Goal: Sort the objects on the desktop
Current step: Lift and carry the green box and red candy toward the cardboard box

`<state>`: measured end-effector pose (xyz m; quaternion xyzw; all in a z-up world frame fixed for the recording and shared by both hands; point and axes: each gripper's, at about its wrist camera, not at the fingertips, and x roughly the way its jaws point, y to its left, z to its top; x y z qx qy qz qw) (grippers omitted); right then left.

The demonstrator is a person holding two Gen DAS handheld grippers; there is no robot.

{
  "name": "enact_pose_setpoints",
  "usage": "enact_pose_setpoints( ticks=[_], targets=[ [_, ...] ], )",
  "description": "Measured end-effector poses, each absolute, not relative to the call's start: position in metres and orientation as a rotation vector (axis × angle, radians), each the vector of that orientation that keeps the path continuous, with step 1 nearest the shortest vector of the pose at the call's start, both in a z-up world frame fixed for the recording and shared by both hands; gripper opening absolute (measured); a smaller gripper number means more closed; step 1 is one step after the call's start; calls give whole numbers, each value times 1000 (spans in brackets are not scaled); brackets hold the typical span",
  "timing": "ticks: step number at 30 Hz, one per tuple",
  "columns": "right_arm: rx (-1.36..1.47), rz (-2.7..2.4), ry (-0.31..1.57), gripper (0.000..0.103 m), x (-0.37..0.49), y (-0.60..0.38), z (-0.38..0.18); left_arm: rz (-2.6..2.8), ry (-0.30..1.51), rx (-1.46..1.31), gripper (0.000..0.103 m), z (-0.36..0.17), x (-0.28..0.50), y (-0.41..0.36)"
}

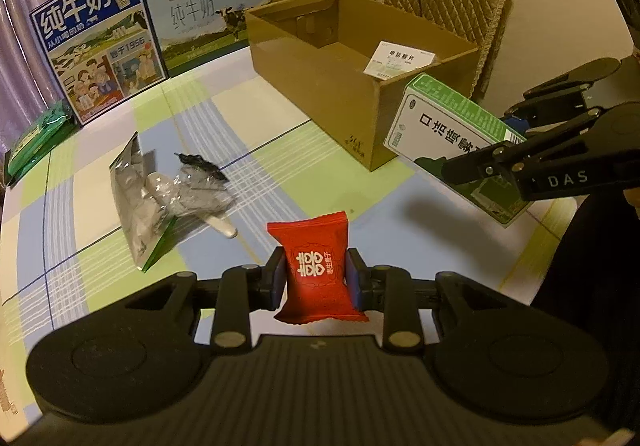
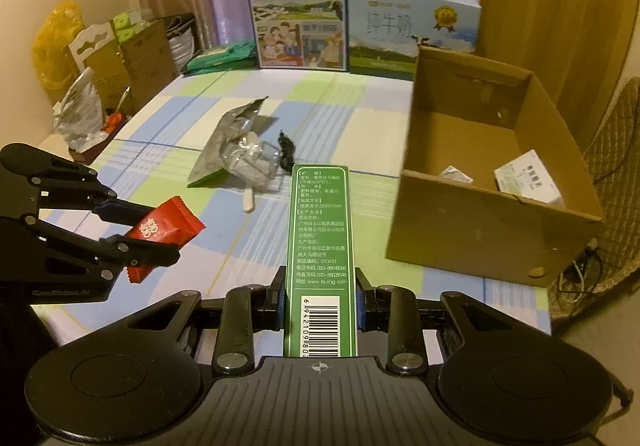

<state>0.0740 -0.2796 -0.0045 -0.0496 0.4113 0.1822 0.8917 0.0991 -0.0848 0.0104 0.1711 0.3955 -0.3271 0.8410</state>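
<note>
While two small packs already lie in the cardboard box [image 2: 480, 230], the left gripper [image 1: 316, 278] squeezes a red candy [image 1: 318, 270], the right gripper [image 2: 320, 298] squeezes a green box [image 2: 322, 230], and wrappers [image 2: 236, 149] wait on the table.

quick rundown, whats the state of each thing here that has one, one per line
left tool: shut on the red candy packet
red candy packet: held off the table
right tool: shut on the green and white medicine box
green and white medicine box: closed, held in the air
brown cardboard box: open on top, white items inside
silver foil pouch: torn open, lying flat
</note>
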Motion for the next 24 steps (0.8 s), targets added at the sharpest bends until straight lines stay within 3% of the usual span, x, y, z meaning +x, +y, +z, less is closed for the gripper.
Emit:
enact_pose_setpoints(
  ticks=[24],
  targets=[
    [-58, 269, 752, 27, 105, -371, 51, -806, 767, 340, 26, 50, 133, -194]
  ],
)
